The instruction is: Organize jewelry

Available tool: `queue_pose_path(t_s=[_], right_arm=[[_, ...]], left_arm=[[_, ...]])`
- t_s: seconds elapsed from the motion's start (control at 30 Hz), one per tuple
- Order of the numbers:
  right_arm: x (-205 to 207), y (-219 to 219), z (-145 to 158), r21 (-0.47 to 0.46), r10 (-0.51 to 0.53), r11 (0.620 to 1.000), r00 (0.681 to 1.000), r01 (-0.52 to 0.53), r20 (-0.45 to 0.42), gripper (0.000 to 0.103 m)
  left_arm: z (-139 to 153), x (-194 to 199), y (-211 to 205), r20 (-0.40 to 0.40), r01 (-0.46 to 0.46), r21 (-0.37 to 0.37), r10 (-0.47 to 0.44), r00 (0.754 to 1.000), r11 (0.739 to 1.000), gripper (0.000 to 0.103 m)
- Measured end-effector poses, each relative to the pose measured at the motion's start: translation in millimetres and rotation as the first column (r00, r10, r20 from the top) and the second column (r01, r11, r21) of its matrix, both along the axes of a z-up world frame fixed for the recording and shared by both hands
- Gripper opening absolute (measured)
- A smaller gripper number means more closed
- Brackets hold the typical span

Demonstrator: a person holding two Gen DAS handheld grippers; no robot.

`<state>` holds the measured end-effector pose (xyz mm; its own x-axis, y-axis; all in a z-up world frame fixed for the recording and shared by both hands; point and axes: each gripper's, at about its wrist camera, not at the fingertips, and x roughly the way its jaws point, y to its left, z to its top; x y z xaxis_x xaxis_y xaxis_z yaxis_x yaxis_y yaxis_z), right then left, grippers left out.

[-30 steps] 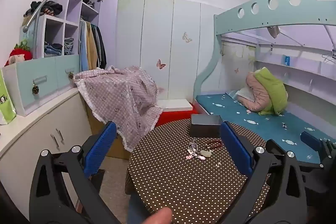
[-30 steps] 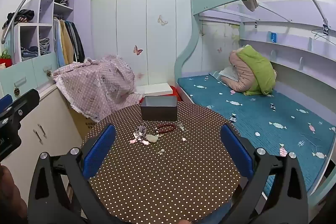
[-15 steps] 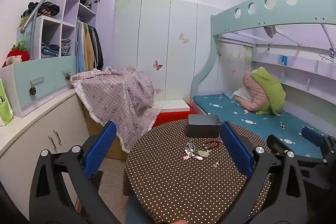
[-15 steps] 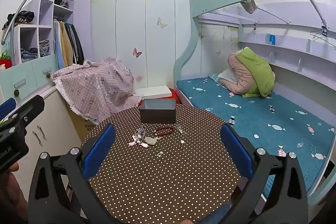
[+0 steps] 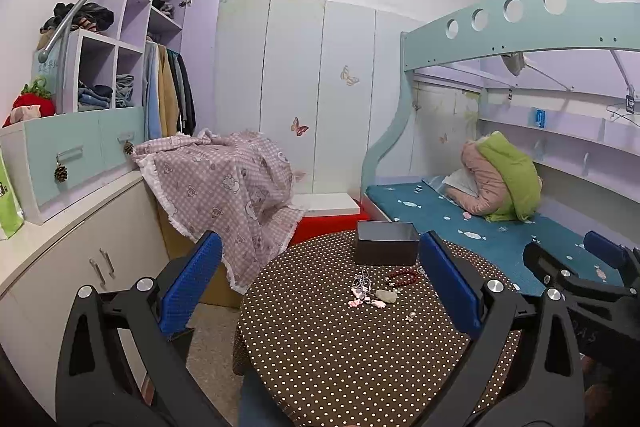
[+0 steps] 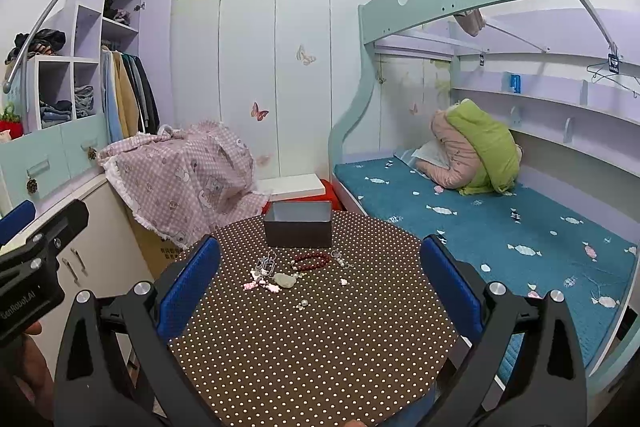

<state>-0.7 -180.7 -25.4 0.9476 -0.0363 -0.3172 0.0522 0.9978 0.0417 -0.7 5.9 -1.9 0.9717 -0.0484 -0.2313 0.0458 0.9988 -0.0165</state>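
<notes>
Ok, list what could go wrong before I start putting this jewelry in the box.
1. The silver chain, pink charms and pale stone lie bunched together, so a pinch may drag several at once.
2. The tiny pearl beads may slip between wide fingers and roll on the dotted tablecloth.
3. The dark open box looks light; the red bead bracelet lies close, so a reach could nudge it.

Round table under a brown polka-dot cloth. Behind it, white wardrobe doors with butterfly stickers. Pink checked blanket draped over a cardboard box. Bunk bed: teal mattress, green-and-pink bedding bundle at its head. Open shelving with folded clothes; hanging coats beside.
</notes>
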Motion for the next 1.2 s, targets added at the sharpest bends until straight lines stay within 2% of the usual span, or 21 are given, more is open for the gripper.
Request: queue_pose_path(t_s=[1.2], right_arm=[[2.0, 9.0, 5.6, -0.03, 0.004, 1.0, 0.999, -0.003, 0.043, 0.096]], left_arm=[[5.0, 3.1, 6.9, 0.024, -0.028, -0.011, 0.028, 0.999, 1.0, 0.098]])
